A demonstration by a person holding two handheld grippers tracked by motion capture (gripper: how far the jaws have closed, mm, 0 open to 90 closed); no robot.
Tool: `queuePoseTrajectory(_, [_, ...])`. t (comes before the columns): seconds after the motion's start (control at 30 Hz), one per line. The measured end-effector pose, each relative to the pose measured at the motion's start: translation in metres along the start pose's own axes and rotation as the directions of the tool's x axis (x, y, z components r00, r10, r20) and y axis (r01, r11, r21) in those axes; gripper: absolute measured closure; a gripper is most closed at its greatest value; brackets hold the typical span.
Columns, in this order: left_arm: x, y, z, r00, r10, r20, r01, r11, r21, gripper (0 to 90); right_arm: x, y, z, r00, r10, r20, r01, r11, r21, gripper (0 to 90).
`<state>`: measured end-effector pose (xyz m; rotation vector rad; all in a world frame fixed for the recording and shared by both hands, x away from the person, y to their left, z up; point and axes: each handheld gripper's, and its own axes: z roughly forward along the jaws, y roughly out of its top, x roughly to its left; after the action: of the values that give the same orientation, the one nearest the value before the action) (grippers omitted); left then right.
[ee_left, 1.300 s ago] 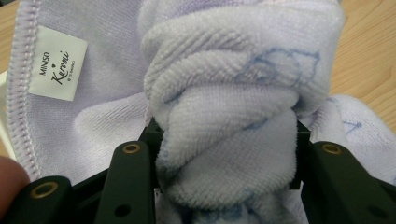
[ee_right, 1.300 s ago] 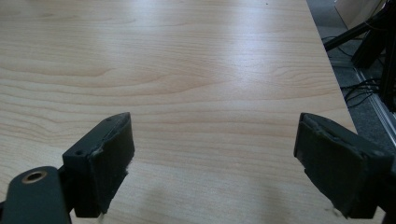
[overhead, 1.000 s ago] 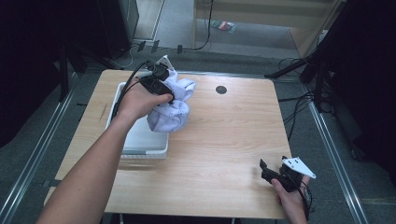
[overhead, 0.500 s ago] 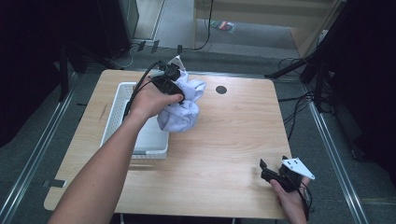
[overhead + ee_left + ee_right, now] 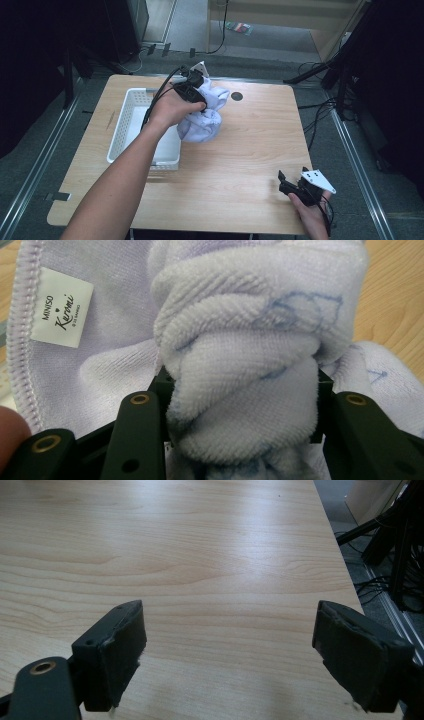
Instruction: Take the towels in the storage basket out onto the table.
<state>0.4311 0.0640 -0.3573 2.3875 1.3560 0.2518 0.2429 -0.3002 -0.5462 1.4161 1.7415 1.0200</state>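
A pale lilac towel (image 5: 204, 117) with faint blue drawings hangs bunched over the table, just right of the white basket (image 5: 125, 120). My left gripper (image 5: 192, 92) is shut on the towel; a thick roll of its cloth (image 5: 245, 390) is squeezed between the two black jaws, and a white label (image 5: 61, 307) shows on the hem. My right gripper (image 5: 292, 186) rests low at the table's front right corner, open, with bare wood between its pads (image 5: 117, 655).
The wooden table (image 5: 250, 150) has a round black cable hole (image 5: 237, 96) near its far edge. Cables and dark stands crowd the floor to the right (image 5: 345, 90). Metal rails run along both sides of the table.
My left gripper has carried the towel to the right, off the basket and out over the table. The right gripper has stayed where it was.
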Motion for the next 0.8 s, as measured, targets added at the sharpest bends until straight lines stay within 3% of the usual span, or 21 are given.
queuePoseTrajectory(0.8, [-0.025, 0.011, 0.019, 0.9984, 0.043, 0.037, -0.043, 0.9990, 0.010, 52.6, 0.000, 0.000, 0.000, 1.0000, 0.006, 0.002, -0.006, 1.000, -0.002, 16.4])
